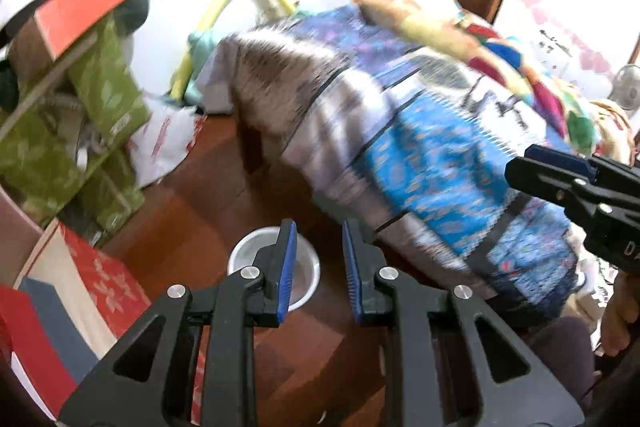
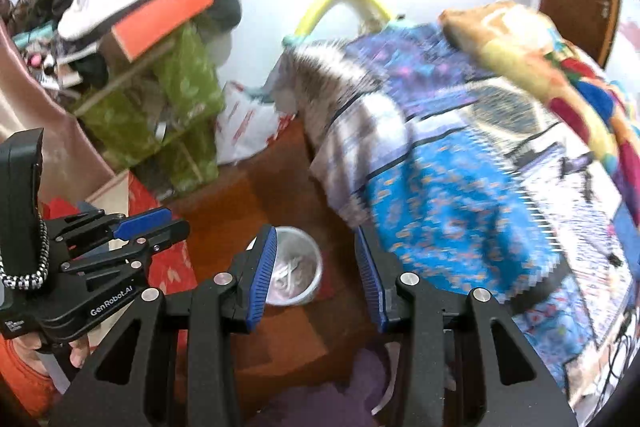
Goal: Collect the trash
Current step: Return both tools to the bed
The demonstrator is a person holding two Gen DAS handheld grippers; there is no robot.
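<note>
A round metal bin (image 1: 306, 267) stands on the wooden floor beside the bed; it also shows in the right wrist view (image 2: 298, 267) with pale scraps of trash inside. My left gripper (image 1: 319, 229) is open and empty, held above the bin's right edge; it also shows in the right wrist view (image 2: 168, 223). My right gripper (image 2: 316, 233) is open and empty, above the floor just right of the bin; its tip shows in the left wrist view (image 1: 520, 167) over the bed.
A bed with a blue patterned cover (image 1: 420, 155) fills the right side. Green boxes (image 1: 100, 99) and an orange box (image 1: 84, 3) are stacked at the left. A red patterned box (image 1: 104, 287) lies near the bin. A white plastic bag (image 1: 164, 139) lies by the wall.
</note>
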